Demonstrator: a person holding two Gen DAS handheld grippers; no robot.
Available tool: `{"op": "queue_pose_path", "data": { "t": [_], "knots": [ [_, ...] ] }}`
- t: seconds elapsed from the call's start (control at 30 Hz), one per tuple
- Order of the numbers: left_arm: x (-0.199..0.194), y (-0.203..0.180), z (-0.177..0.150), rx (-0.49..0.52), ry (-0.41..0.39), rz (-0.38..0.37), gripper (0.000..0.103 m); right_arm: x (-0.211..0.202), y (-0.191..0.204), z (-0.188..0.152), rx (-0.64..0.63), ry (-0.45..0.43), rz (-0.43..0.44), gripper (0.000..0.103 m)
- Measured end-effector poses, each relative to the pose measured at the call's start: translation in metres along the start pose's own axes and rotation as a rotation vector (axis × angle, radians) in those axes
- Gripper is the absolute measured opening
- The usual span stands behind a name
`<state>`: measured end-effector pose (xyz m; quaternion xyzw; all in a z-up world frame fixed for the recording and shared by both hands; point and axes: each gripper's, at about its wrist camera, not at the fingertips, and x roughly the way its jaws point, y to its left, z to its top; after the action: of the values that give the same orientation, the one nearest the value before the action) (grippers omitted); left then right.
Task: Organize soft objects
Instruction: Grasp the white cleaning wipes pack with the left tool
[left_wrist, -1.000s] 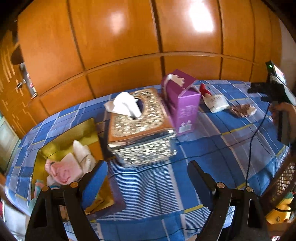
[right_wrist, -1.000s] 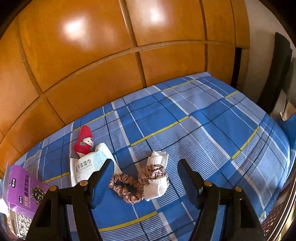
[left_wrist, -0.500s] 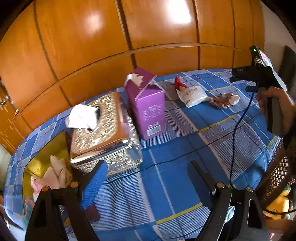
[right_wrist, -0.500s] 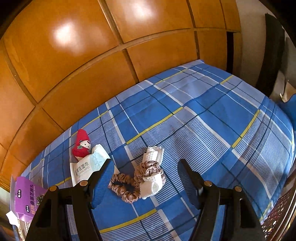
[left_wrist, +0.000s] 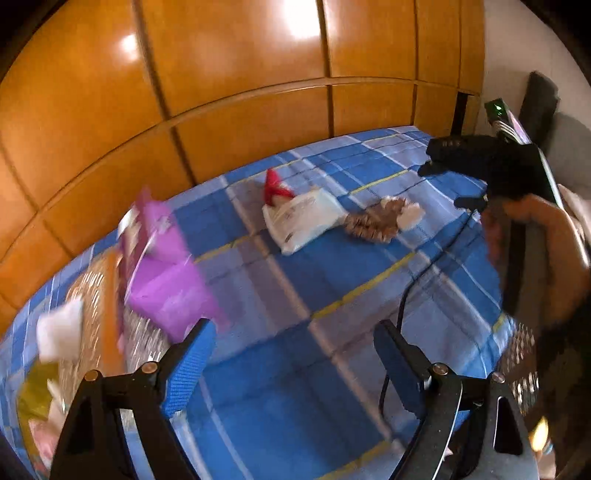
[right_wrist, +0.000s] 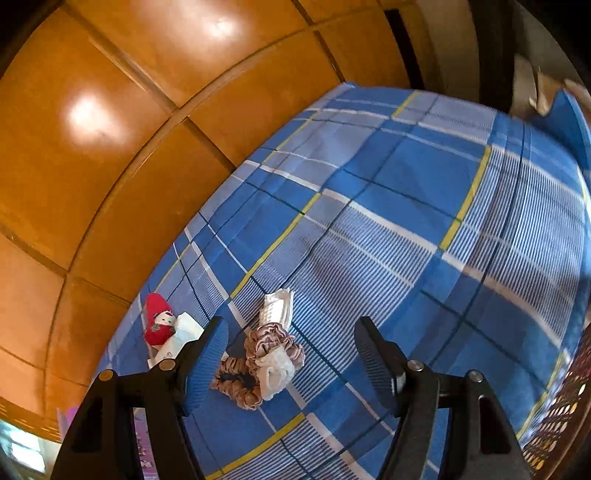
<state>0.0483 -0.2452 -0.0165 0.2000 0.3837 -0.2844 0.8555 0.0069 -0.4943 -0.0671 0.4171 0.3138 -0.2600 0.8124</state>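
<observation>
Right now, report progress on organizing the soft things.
Done: some soft items sit in the gold tray. In hand: nothing; left gripper and right gripper are open. Left: brown scrunchies, white cloth, red sock, wipes pack on the bedsheet.

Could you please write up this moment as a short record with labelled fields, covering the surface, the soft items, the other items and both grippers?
surface: blue plaid cloth, wooden panels behind
soft items: brown scrunchies tangled with white cloth; red sock touching wipes pack
other items: purple box beside tissue box, both blurred
left gripper: open, empty, above bare cloth
right gripper: open, empty, scrunchies seen between its fingers
contact: cannot tell whether the right gripper touches anything
</observation>
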Motion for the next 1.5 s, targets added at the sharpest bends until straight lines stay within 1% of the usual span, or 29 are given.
{"op": "queue_pose_path", "data": {
  "t": [0.07,0.13,0.23,0.3,0.4,0.47,0.5,0.6,0.8,0.83,0.87,0.9,0.93,0.97,1.0,1.03,1.07,1.1,1.13,1.23,1.27,1.3,1.4,1.43,1.5],
  "knots": [
    [0.016,-0.007,0.015,0.024,-0.003,0.023,0.088,0.001,0.0,0.0,0.001,0.009,0.012,0.072],
    [0.035,-0.013,0.028,0.04,0.013,0.041,0.088,0.001,0.002,0.0,-0.005,0.013,0.026,0.072],
    [0.066,-0.022,0.046,0.093,0.033,0.075,0.088,0.001,0.001,-0.001,-0.003,0.013,0.047,0.072],
    [0.087,-0.028,0.055,0.153,0.038,0.097,0.088,0.001,0.0,0.0,0.007,0.015,0.06,0.072],
    [0.115,-0.037,0.065,0.248,0.02,0.118,0.088,0.001,-0.003,0.0,0.025,0.022,0.079,0.072],
    [0.133,-0.04,0.07,0.285,0.03,0.139,0.088,0.002,-0.004,0.0,0.036,0.031,0.091,0.072],
    [0.143,-0.041,0.073,0.302,0.047,0.122,0.088,0.003,-0.005,0.0,0.041,0.037,0.098,0.072],
    [0.163,-0.043,0.079,0.324,0.05,0.14,0.088,0.006,-0.005,0.0,0.047,0.051,0.112,0.072],
    [0.195,-0.039,0.093,0.285,0.064,0.115,0.088,0.009,-0.006,0.0,0.06,0.063,0.127,0.072],
    [0.199,-0.039,0.094,0.278,0.07,0.09,0.082,0.009,-0.007,0.0,0.067,0.059,0.125,0.072],
    [0.203,-0.04,0.094,0.275,0.081,0.076,0.07,0.009,-0.008,0.001,0.072,0.055,0.123,0.072],
    [0.206,-0.041,0.093,0.27,0.093,0.077,0.066,0.008,-0.01,0.001,0.082,0.048,0.119,0.072],
    [0.204,-0.041,0.092,0.264,0.084,0.071,0.06,0.008,-0.011,0.002,0.089,0.046,0.118,0.072],
    [0.2,-0.041,0.09,0.248,0.078,0.039,0.055,0.008,-0.012,0.002,0.095,0.046,0.119,0.072],
    [0.195,-0.04,0.088,0.235,0.075,0.021,0.052,0.008,-0.013,0.002,0.097,0.048,0.12,0.072],
    [0.19,-0.041,0.085,0.225,0.074,0.013,0.045,0.008,-0.012,0.002,0.095,0.048,0.118,0.072],
    [0.182,-0.04,0.079,0.205,0.074,-0.004,0.03,0.008,-0.012,0.002,0.091,0.048,0.116,0.072],
    [0.177,-0.041,0.075,0.196,0.076,-0.013,0.021,0.008,-0.011,0.002,0.086,0.048,0.114,0.072],
    [0.171,-0.041,0.068,0.186,0.085,-0.029,0.002,0.008,-0.01,0.002,0.082,0.048,0.112,0.072],
    [0.16,-0.037,0.04,0.139,0.138,-0.077,0.002,0.009,-0.01,0.002,0.078,0.056,0.104,0.072],
    [0.157,-0.033,0.027,0.11,0.164,-0.098,0.002,0.01,-0.01,0.001,0.079,0.06,0.102,0.072],
    [0.15,-0.031,0.018,0.098,0.15,-0.103,0.002,0.01,-0.01,0.001,0.079,0.062,0.099,0.072],
    [0.135,-0.024,0.005,0.069,0.152,-0.115,0.003,0.011,-0.009,0.001,0.078,0.065,0.088,0.072],
    [0.131,-0.023,0.006,0.071,0.141,-0.106,0.003,0.01,-0.009,0.001,0.077,0.063,0.085,0.072],
    [0.126,-0.025,0.012,0.092,0.117,-0.09,0.007,0.009,-0.01,0.001,0.081,0.059,0.083,0.072]
  ]
}}
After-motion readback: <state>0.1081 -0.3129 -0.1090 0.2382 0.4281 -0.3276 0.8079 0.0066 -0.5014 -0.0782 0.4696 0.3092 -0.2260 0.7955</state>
